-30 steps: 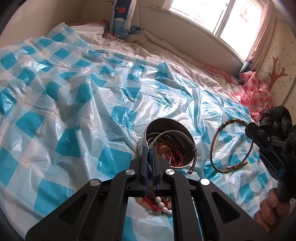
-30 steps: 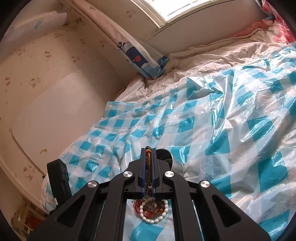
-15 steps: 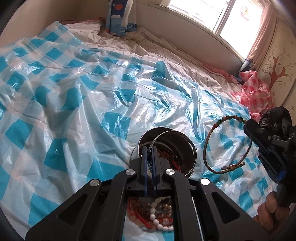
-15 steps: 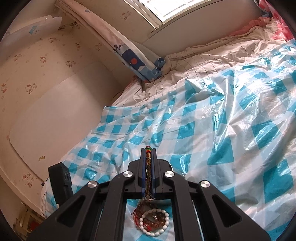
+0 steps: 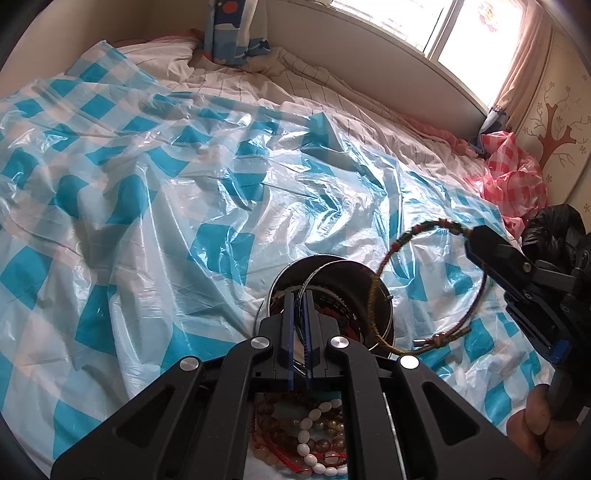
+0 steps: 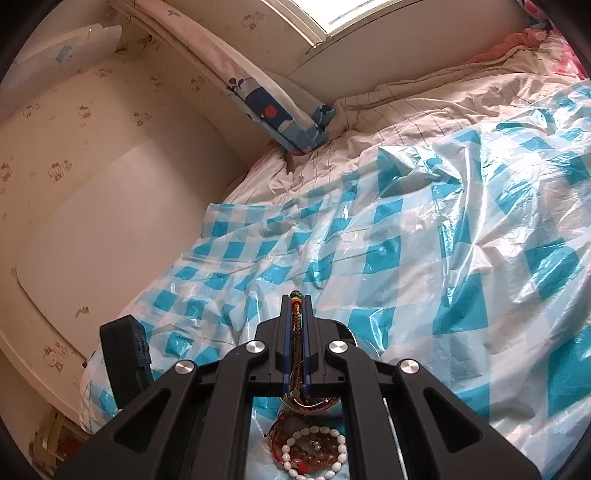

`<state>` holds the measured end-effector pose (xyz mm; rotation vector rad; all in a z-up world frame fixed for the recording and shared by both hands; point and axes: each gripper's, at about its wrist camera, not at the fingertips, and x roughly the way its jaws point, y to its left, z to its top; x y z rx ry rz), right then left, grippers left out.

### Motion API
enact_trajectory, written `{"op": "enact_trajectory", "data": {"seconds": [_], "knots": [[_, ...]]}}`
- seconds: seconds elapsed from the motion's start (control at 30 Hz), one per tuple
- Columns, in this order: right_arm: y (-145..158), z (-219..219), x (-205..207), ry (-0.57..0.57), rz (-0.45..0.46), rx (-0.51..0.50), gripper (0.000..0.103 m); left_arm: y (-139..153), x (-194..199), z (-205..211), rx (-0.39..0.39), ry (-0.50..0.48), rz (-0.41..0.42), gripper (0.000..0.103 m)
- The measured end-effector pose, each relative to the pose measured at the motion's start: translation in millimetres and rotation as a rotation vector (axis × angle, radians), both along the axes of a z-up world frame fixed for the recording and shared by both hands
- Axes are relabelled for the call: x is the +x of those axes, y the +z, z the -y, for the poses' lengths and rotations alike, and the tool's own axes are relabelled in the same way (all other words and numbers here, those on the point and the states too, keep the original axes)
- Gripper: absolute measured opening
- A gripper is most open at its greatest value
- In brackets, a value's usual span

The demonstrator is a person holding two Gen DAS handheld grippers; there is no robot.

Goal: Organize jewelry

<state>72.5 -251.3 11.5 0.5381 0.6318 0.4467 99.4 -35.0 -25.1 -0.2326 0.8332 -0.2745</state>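
While our right gripper [image 5: 476,240] pinches the braided multicolour cord bracelet [image 5: 384,266] and our left gripper [image 5: 298,299] clamps the round metal tin's [image 5: 386,317] thin wire handle [image 5: 314,275], we next need to lower the bracelet into the tin.

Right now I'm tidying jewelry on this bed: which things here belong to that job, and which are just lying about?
Job:
braided cord bracelet, held by right gripper
metal tin
thin bangle, held by left gripper
bead bracelet pile

Lying about:
blue patterned pillow
pink checked bag
black bag
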Motion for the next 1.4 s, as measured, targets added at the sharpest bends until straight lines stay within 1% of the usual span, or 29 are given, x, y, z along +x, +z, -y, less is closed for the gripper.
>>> {"op": "enact_trajectory", "data": {"seconds": [0.4, 0.63, 0.8, 0.87, 0.93, 0.97, 1.0, 1.4], "knots": [[-12, -10, 7, 0.013, -0.033, -0.008, 0.006, -7, 4, 8, 0.028, -0.019, -0.027, 0.005], [-18, -16, 10, 0.025, -0.050, -0.014, 0.006, -3, 1, 1, 0.028, 0.017, -0.011, 0.005], [-25, -23, 13, 0.038, -0.071, -0.017, 0.006, 0, 0, -7, 0.014, 0.044, -0.002, 0.005], [-31, -30, 18, 0.044, -0.108, -0.065, 0.007, 0, 0, -8, 0.018, 0.046, 0.001, 0.005], [-36, -32, 19, 0.025, -0.129, -0.101, 0.015, 0, -1, -7, 0.022, 0.043, 0.002, 0.005], [-37, -32, 19, 0.020, -0.133, -0.108, 0.024, 1, -1, -6, 0.027, 0.042, 0.004, 0.005], [-37, -31, 19, 0.016, -0.134, -0.114, 0.025, 1, -1, -5, 0.033, 0.040, 0.006, 0.005], [-36, -28, 15, 0.017, -0.129, -0.108, 0.026, 5, -7, 2, 0.091, 0.027, 0.032, 0.005]]}}
